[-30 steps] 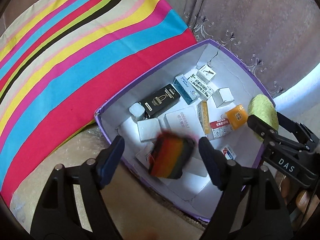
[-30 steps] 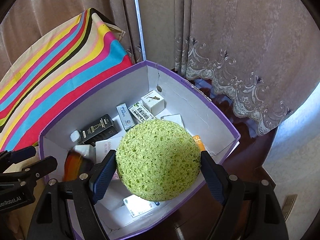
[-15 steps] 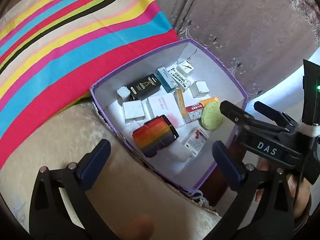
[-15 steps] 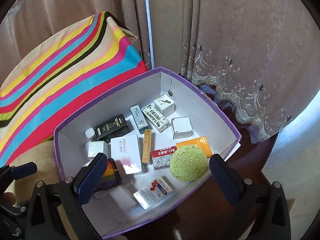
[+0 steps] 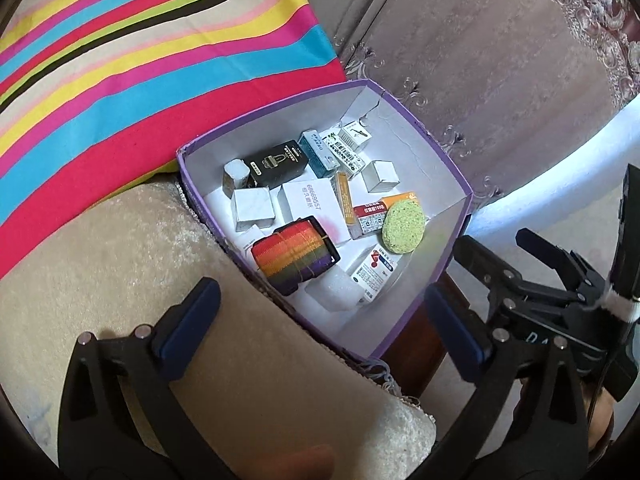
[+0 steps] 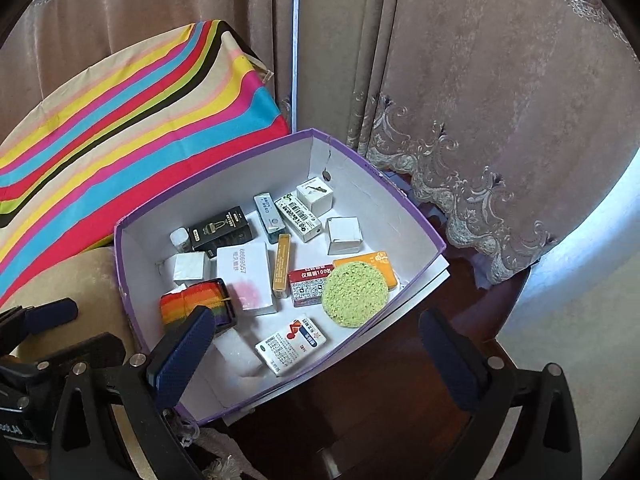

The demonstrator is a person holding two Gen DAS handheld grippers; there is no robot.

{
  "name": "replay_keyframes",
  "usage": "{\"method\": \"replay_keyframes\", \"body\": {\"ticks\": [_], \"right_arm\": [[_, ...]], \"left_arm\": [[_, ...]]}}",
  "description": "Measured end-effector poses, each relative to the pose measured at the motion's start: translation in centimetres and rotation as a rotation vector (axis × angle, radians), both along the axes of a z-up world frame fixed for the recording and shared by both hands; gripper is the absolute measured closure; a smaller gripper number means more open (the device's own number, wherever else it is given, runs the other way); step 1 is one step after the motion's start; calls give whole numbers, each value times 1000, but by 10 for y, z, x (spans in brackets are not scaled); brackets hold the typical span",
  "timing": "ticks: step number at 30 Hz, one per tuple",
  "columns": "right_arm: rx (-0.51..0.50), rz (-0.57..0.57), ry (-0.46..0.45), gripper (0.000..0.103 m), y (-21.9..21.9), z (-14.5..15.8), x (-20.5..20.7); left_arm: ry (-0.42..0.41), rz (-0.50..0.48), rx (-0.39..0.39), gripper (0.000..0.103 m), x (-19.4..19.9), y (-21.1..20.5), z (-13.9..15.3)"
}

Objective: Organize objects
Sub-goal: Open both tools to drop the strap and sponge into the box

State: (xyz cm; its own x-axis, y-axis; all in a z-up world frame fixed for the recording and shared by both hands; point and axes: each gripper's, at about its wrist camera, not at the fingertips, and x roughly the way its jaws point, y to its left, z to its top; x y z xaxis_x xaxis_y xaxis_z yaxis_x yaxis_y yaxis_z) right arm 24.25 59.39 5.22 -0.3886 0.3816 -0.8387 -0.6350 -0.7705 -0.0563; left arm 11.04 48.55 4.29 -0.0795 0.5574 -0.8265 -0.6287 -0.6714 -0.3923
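A purple box with white inside holds several small cartons. A rainbow-striped roll lies at its near left. A round green sponge lies at its right, on an orange carton. My left gripper is open and empty, above the beige cushion in front of the box. My right gripper is open and empty, above the box's near edge. The right gripper also shows in the left wrist view.
A striped pillow leans behind the box. A beige cushion lies to the left. The box rests on a dark wooden table. Curtains hang behind.
Both grippers opened and pulled back from the box. The rainbow roll and the green sponge were let go and now lie inside it.
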Motion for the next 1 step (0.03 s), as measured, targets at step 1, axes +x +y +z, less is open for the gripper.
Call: {"method": "replay_keyframes", "body": {"ticks": [1], "right_arm": [[0, 1, 0, 0, -1, 0, 0]], "left_arm": [[-2, 2, 2, 1, 0, -1, 0]]}}
